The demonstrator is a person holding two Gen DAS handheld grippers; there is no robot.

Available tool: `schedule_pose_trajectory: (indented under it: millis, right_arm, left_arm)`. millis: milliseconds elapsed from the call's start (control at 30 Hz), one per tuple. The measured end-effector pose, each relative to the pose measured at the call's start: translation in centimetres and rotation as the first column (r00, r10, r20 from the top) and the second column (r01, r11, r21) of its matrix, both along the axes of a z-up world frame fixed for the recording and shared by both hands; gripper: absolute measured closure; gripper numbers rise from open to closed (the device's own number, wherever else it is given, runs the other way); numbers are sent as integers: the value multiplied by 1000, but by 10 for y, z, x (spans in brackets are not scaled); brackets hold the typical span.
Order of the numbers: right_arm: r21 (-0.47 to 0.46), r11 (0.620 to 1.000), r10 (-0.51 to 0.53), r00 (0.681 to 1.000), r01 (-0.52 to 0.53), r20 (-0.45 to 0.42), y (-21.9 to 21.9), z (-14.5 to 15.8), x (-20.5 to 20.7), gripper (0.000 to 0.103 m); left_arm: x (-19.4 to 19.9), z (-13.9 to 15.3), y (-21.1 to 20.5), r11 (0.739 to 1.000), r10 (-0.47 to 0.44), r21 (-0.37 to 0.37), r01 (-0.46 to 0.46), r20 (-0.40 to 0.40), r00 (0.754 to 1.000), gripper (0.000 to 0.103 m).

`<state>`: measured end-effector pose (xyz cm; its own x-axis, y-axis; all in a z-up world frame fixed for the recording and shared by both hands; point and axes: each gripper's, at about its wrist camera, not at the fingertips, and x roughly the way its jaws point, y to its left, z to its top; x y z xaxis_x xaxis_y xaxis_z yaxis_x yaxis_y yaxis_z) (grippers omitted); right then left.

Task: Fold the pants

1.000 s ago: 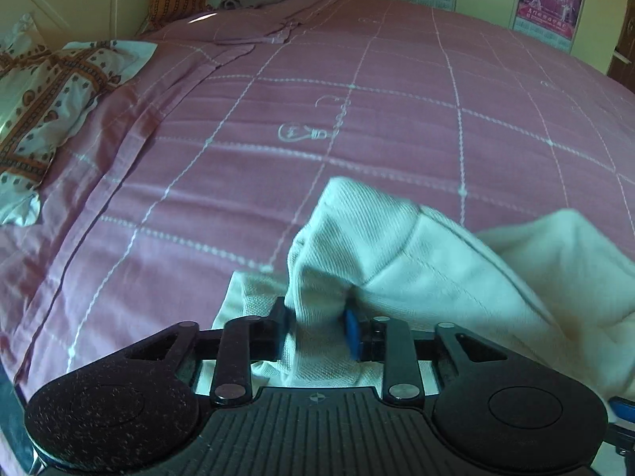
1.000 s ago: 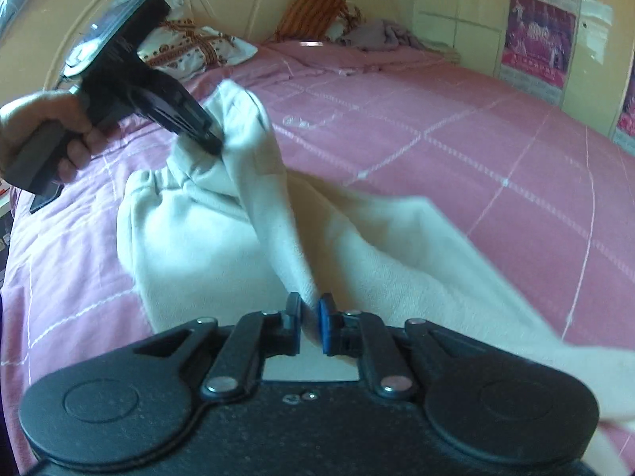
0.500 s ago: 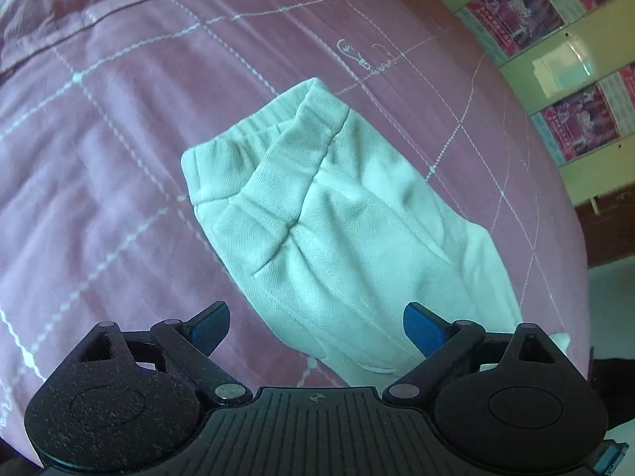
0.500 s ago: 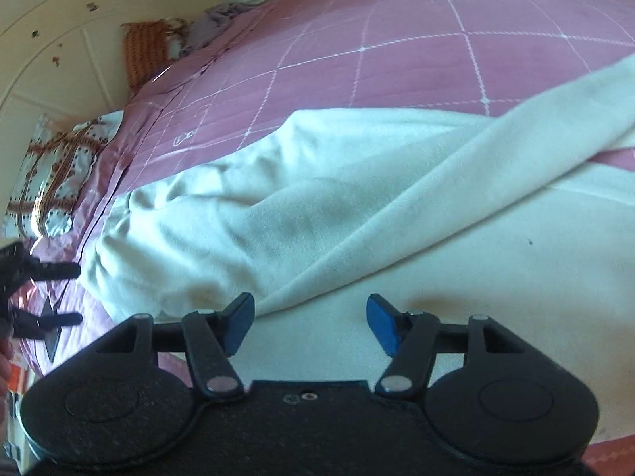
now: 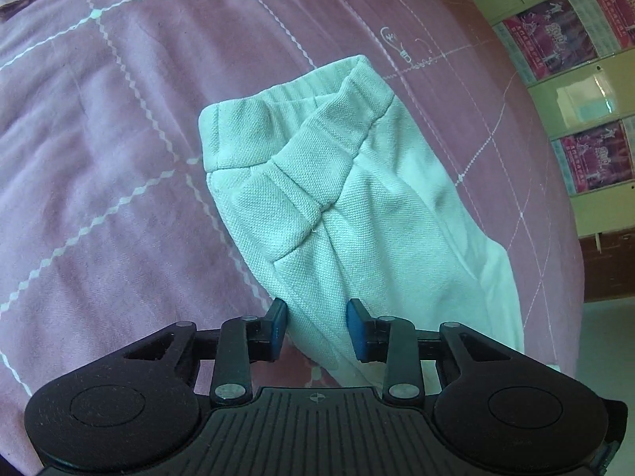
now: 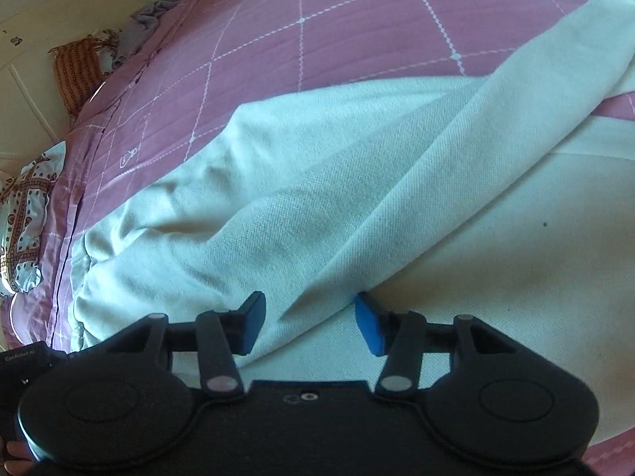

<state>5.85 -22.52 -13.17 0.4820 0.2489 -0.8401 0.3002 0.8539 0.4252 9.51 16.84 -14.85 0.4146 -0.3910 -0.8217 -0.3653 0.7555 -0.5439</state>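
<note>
White pants lie spread on the pink checked bedspread, the elastic waistband at the far end. My left gripper points down at the pants' near edge. Its jaws are closing, with a folded edge of fabric between the blue pads and no visible pinch. In the right wrist view the pants fill the middle. My right gripper hovers over a long fold ridge of one leg. Its jaws are also closing, the ridge lies between them, and the pads stand apart from it.
A patterned pillow, an orange cushion and a grey cloth lie at the bed's far side. Posters hang on the wall beyond the bed. The bed's edge and the floor are at the right of the left wrist view.
Both grippers let go of the lifted pants, which now lie on the bed. The jaws opened wide and have narrowed again. Both grippers rolled and came down closer to the fabric.
</note>
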Motion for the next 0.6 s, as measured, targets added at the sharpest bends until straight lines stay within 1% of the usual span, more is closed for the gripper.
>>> schedule_pose_trajectory:
  millis: [33, 100, 167, 233, 367, 400, 467, 500, 533, 600]
  right_arm:
    - [-3, 1000, -3, 1000, 3, -4, -1, 1, -1, 55]
    - [15, 1000, 0, 1000, 0, -2, -2, 3, -4, 55]
    - [-3, 1000, 25, 1000, -25, -3, 0, 4, -4, 55]
    - [-6, 1000, 26, 1000, -26, -3, 1, 2, -5, 55]
    - [14, 1000, 7, 1000, -7, -2, -2, 3, -6, 55]
    - [14, 1000, 9, 1000, -8, -2, -2, 3, -6, 55]
    - [15, 1000, 5, 1000, -4, -4, -3, 3, -6, 55]
    - [19, 1000, -5, 1000, 5, -5, -4, 3, -5, 56]
    - [23, 1000, -16, 1000, 16, -2, -6, 3, -4, 56]
    - [30, 999, -44, 999, 44, 1, -9, 4, -1, 55]
  left_arm:
    - [-3, 5, 0, 1000, -5, 2, 5, 9, 1000, 69]
    - [-9, 11, 2, 1000, -9, -19, 10, 23, 1000, 69]
    - [-6, 6, 1, 998, -24, -53, 24, 12, 1000, 69]
    - [-4, -3, -3, 997, -15, -69, 14, -13, 1000, 69]
    - [1, -16, -8, 995, 33, -92, -36, -27, 999, 69]
    - [2, -16, -8, 994, 53, -95, -55, -22, 998, 69]
    - [2, -9, -8, 994, 84, -72, -84, 1, 996, 70]
    - [2, -3, -9, 995, 92, -50, -91, 24, 995, 82]
    - [2, 4, -9, 996, 93, -20, -92, 43, 995, 90]
    - [3, 13, -10, 996, 92, 0, -92, 79, 993, 91]
